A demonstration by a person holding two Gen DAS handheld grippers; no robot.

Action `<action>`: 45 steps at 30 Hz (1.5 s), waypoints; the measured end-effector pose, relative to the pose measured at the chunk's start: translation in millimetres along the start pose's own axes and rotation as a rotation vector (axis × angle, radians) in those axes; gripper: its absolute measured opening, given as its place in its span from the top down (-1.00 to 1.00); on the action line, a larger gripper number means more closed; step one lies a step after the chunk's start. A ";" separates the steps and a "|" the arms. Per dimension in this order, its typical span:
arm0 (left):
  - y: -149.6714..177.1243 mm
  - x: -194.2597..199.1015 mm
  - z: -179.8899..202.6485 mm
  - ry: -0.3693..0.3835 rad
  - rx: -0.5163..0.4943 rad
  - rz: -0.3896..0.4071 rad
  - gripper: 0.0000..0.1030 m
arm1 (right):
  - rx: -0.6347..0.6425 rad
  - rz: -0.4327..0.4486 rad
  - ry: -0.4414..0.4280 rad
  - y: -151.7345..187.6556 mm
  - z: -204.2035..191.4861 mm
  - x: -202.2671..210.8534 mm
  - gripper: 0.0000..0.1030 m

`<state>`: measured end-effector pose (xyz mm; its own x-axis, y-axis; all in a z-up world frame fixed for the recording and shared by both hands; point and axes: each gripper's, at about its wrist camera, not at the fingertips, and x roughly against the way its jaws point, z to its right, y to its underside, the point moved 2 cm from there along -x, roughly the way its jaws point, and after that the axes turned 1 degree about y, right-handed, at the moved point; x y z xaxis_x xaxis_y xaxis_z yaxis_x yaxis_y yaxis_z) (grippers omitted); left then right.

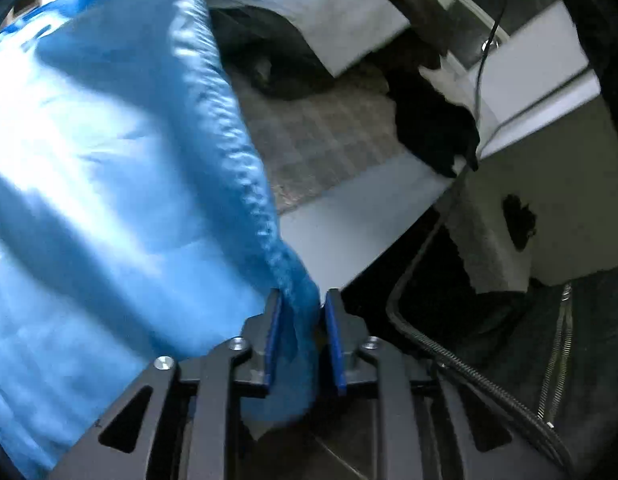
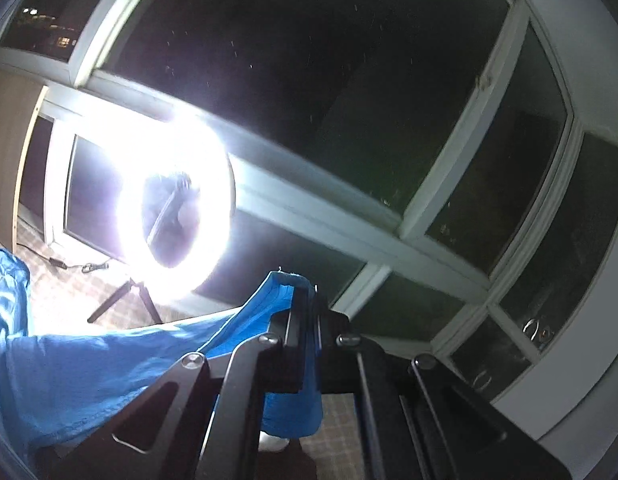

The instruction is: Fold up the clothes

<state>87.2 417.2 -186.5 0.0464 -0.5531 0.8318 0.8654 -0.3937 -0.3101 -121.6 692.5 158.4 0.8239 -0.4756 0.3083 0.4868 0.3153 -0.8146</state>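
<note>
garment (image 1: pixel 109 160): blue cloth, faint sheen; gripper (image 1: pixel 301 300): matt black

Your blue garment (image 1: pixel 109 152) is a thin, slightly shiny cloth, crumpled and lifted off any surface. One gathered, puckered edge runs down to the left gripper (image 1: pixel 301 304), where the bunched cloth sits between the blue pads. Across from there, another hemmed corner (image 2: pixel 287 284) is pinched in the right gripper (image 2: pixel 307 300), with the cloth sagging between.
</note>
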 end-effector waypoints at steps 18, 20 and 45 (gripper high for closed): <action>110.9 226.1 -153.7 -0.426 0.268 0.372 0.36 | 0.195 0.028 -0.987 5.8 -248.8 307.7 0.95; 135.8 238.8 -169.7 -0.462 0.298 0.368 0.36 | 0.265 -0.097 -1.150 38.7 -301.9 334.4 0.95; 123.7 119.8 -118.1 -0.248 0.221 0.203 0.19 | 0.111 -0.802 -0.895 196.4 -333.6 87.5 0.18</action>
<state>140.8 215.5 -179.5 0.3237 -0.3981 0.8583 0.9116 -0.1119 -0.3957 -50.7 438.9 -138.5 0.1639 0.1549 0.9742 0.9383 0.2803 -0.2025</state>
